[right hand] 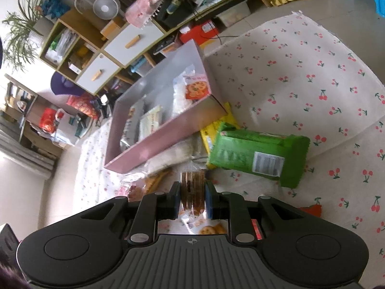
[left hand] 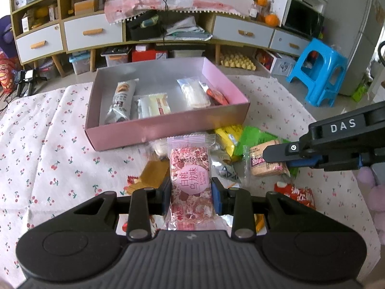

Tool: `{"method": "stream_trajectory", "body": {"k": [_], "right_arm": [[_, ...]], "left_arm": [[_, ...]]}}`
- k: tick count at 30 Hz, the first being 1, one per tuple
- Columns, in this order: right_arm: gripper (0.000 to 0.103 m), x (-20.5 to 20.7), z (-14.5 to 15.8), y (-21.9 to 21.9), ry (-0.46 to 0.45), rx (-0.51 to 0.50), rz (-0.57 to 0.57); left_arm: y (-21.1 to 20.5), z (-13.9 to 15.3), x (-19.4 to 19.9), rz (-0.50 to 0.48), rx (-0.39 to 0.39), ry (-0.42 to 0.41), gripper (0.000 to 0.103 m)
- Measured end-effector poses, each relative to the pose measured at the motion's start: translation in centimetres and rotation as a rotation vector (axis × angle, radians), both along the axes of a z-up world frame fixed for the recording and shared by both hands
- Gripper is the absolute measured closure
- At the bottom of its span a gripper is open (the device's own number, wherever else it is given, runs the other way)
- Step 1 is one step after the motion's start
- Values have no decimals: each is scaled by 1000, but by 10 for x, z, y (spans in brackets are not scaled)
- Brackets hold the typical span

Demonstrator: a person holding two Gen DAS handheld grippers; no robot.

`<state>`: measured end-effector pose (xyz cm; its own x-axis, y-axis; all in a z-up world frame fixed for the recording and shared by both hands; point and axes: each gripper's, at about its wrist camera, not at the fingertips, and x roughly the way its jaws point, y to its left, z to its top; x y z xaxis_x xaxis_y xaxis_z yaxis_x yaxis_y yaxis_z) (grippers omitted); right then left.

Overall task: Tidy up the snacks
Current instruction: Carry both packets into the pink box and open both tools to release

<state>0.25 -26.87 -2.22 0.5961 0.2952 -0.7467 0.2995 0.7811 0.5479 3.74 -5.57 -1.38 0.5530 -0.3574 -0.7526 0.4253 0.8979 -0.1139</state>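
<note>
My left gripper is shut on a pink flowery snack packet that stands upright between the pads, lifted above the cherry-print cloth. Ahead of it stands the pink box with several wrapped snacks inside. My right gripper is shut on a clear-wrapped stack of brown biscuits. In the left wrist view, that right gripper enters from the right, gripping the beige biscuit pack. The pink box lies ahead and to the left in the right wrist view.
Loose snacks lie in front of the box: a green packet, a yellow packet, a red packet and a silver one. A blue stool and a low cabinet stand beyond the cloth.
</note>
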Motion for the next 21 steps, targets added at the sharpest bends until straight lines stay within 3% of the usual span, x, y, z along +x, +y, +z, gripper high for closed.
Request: {"method": "stream_trajectory", "body": {"k": [14,21], "right_arm": [[83,19,30,10,-115,71,-36],[83,39,30,11,-155,104,-76]], "left_arm": [[25,19,33,73,-89,-28,72],[31,17,59,91,-128,-57,72]]}}
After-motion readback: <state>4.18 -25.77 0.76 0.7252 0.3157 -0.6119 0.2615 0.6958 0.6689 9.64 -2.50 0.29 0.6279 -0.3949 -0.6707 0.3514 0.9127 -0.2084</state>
